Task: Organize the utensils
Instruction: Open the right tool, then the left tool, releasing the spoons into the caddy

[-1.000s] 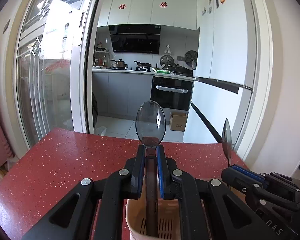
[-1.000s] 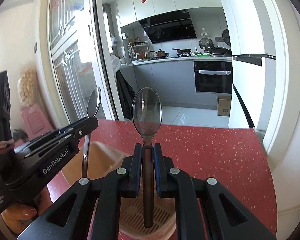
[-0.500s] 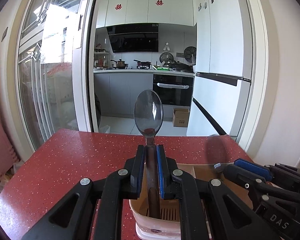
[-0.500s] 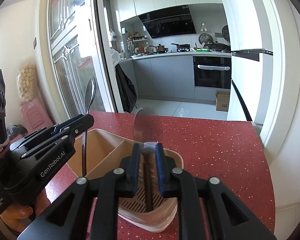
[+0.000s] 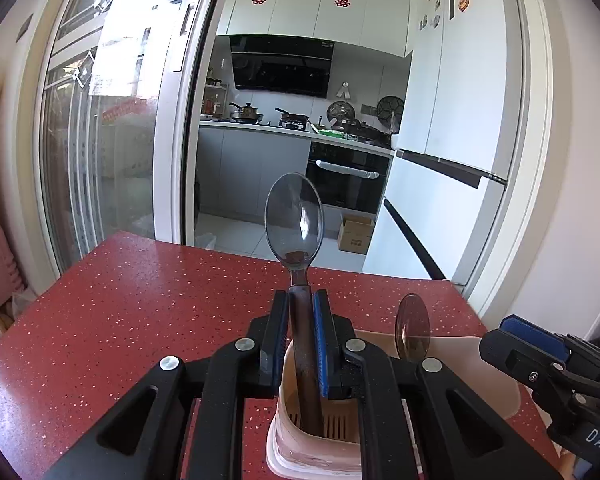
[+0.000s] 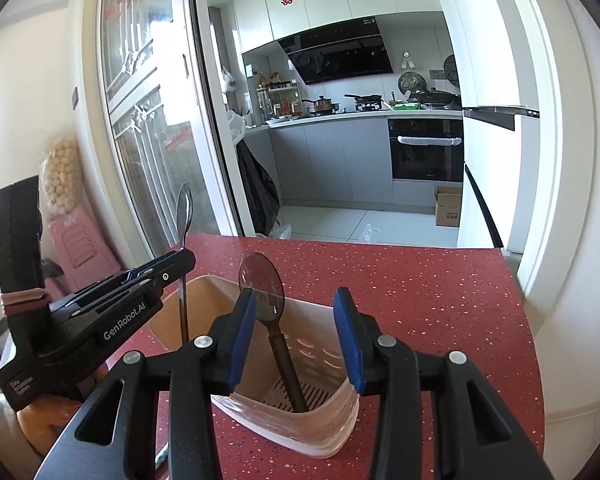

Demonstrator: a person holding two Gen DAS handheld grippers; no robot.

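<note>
A red speckled countertop (image 5: 132, 320) fills the foreground, its far edge facing an open kitchen. At far left, pink plastic stools (image 6: 80, 248) stand by the wall beside a tall sliding glass door (image 5: 112, 120) with a white frame. Through the doorway are grey base cabinets (image 5: 252, 176), a stove carrying pots (image 5: 246, 113) under a black range hood (image 5: 282, 68), a built-in oven (image 5: 346, 178) and a cardboard box (image 5: 354, 234) on the tiled floor. White upper cupboards bear two red paper emblems (image 5: 342, 1). A white refrigerator (image 5: 456, 128) closes the scene at right.

On the counter stands a beige utensil holder (image 6: 324, 412) with a slotted bottom. The left gripper (image 5: 302, 300) pinches the dark handle of a translucent grey spoon (image 5: 294, 220), held upright with its lower end down inside the holder's left compartment. The right gripper (image 6: 296, 308) has just been opening; its blue pads (image 6: 346, 332) now stand spread clear of a second grey spoon (image 6: 262, 280), which rests loose in the holder's right compartment, bowl up and leaning slightly left.
</note>
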